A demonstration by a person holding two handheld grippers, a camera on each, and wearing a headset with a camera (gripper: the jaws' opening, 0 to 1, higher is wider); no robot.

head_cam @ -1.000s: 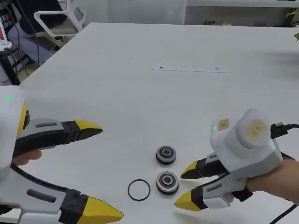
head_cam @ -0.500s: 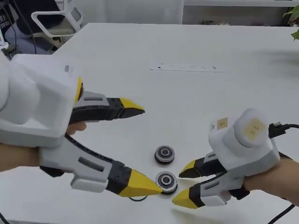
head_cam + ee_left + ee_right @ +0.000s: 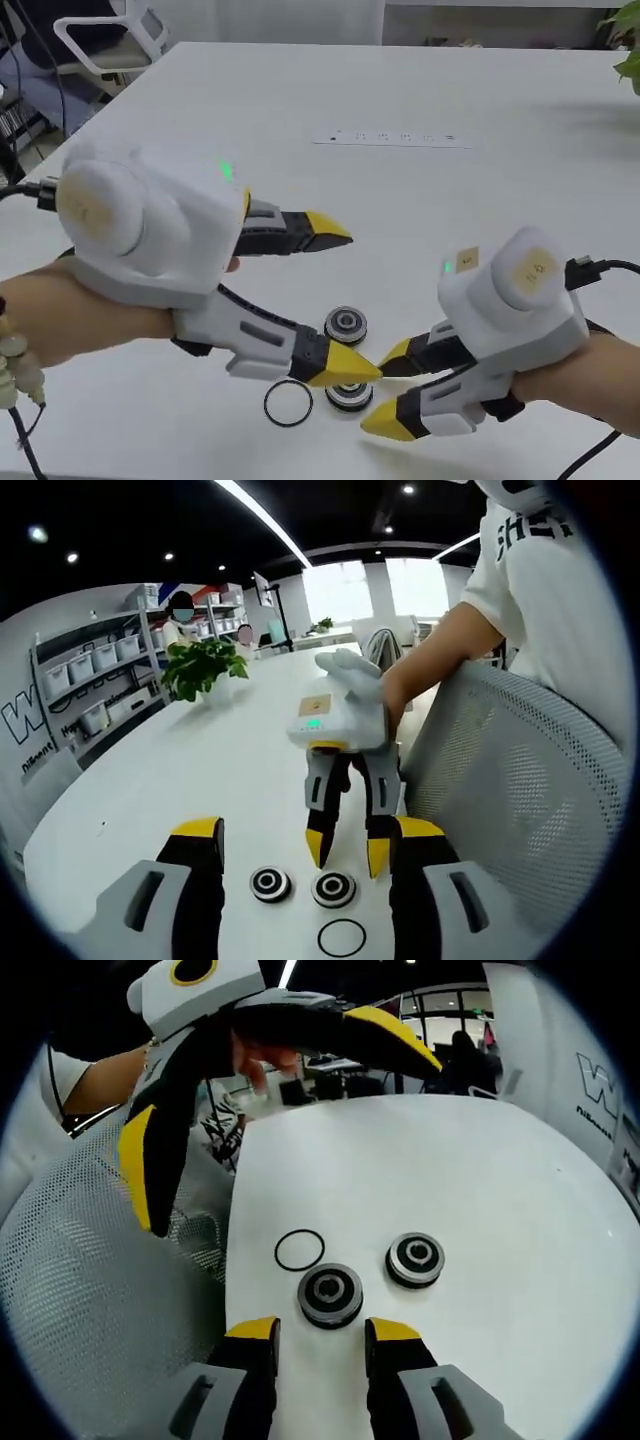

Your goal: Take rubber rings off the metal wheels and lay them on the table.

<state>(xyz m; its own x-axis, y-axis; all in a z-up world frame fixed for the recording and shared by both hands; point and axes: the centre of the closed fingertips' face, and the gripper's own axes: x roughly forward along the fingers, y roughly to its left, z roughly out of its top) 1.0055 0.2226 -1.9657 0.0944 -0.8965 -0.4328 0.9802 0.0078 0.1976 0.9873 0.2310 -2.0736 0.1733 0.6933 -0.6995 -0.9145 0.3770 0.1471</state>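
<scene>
Two metal wheels lie on the white table [image 3: 420, 200]: the far wheel [image 3: 345, 322] and the near wheel [image 3: 348, 396], each with a dark rubber rim. A loose black rubber ring [image 3: 288, 403] lies flat left of the near wheel. My left gripper [image 3: 342, 298] hangs open and wide above the wheels, its lower finger crossing over the near wheel. My right gripper [image 3: 385, 390] is open just right of the near wheel. In the right gripper view the near wheel [image 3: 330, 1295] sits right before the right gripper [image 3: 325, 1332], with the ring [image 3: 299, 1250] and far wheel [image 3: 415, 1258] beyond.
A flush socket strip [image 3: 392, 138] sits in the table further back. An office chair [image 3: 100, 40] stands at the far left corner. A mesh chair back [image 3: 520, 770] and a person's arm are close behind the right gripper [image 3: 347, 850].
My left gripper has swung in from the left and up over the two wheels. The right gripper has stayed by the near wheel. The wheels and ring lie as before.
</scene>
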